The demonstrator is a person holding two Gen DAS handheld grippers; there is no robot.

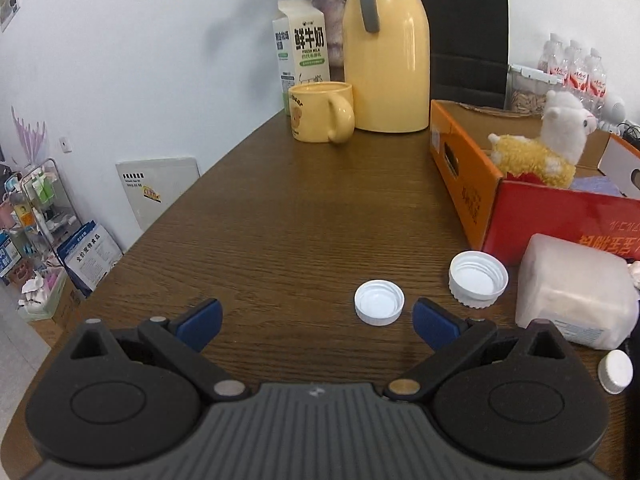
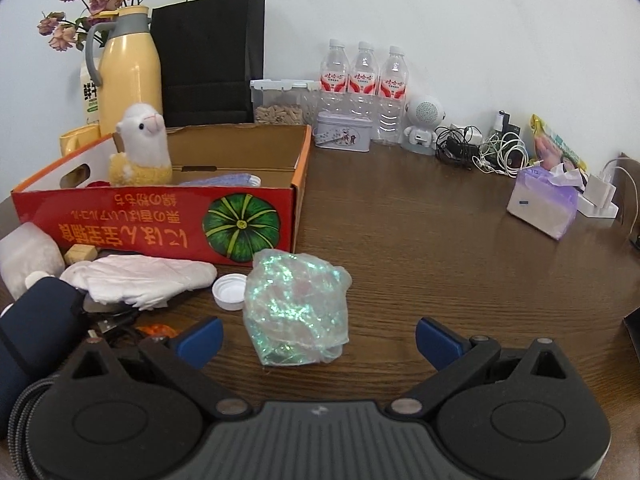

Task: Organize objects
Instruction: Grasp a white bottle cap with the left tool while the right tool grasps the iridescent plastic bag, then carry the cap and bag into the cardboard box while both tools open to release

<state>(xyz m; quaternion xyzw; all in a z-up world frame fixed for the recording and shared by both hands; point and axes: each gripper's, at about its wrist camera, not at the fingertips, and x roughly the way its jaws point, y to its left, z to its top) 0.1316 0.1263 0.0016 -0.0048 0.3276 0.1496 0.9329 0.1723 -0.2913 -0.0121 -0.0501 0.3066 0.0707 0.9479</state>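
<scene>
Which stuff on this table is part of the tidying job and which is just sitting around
Job: open red-orange cardboard box; iridescent crumpled plastic bag; small white plastic cap; larger white plastic cap.
Lying about: yellow thermos jug; yellow bear mug; three water bottles; tangled charger cables.

Pale wall [image 2: 440, 20]; brown wooden table [image 1: 300, 208]; floor perhaps tiled.

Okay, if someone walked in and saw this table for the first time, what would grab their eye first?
Probably the red and orange box with a green pumpkin printed on its side, and the white and yellow alpaca toy sitting inside it. Next, the tall yellow jug at the back by the wall, with a yellow mug in front. Close by, a shimmery plastic bundle lies just ahead of the open right tongs.
</scene>
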